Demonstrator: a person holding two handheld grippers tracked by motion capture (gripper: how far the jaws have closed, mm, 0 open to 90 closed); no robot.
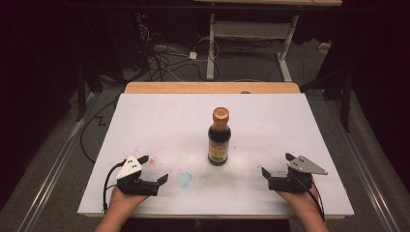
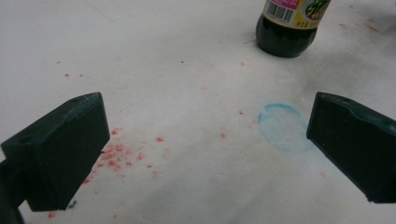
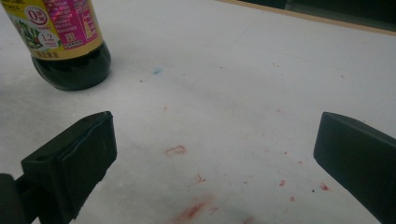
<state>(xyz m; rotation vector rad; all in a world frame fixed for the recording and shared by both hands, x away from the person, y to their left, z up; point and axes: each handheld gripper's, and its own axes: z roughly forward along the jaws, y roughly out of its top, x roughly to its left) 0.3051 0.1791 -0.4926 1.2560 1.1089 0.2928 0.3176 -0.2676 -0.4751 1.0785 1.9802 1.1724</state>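
Note:
A dark sauce bottle [image 1: 219, 137] with a copper cap and a yellow and pink label stands upright in the middle of the white table top [image 1: 270, 116]. My left gripper [image 1: 153, 169] rests near the front left, open, nothing between its jaws. Open as well, my right gripper [image 1: 276, 165] sits near the front right with an empty gap. The left gripper view has the bottle's base [image 2: 286, 35] far ahead to the upper right of the gripper [image 2: 205, 149]. In the right gripper view the bottle [image 3: 65, 42] stands at upper left, beyond the gripper [image 3: 215, 163].
Red specks [image 2: 126, 154] and a faint blue ring [image 2: 282, 127] stain the board near the left gripper. A wooden strip [image 1: 212, 87] edges the far side. Beyond it lie cables [image 1: 164, 58] and a white table frame [image 1: 251, 43] on the floor.

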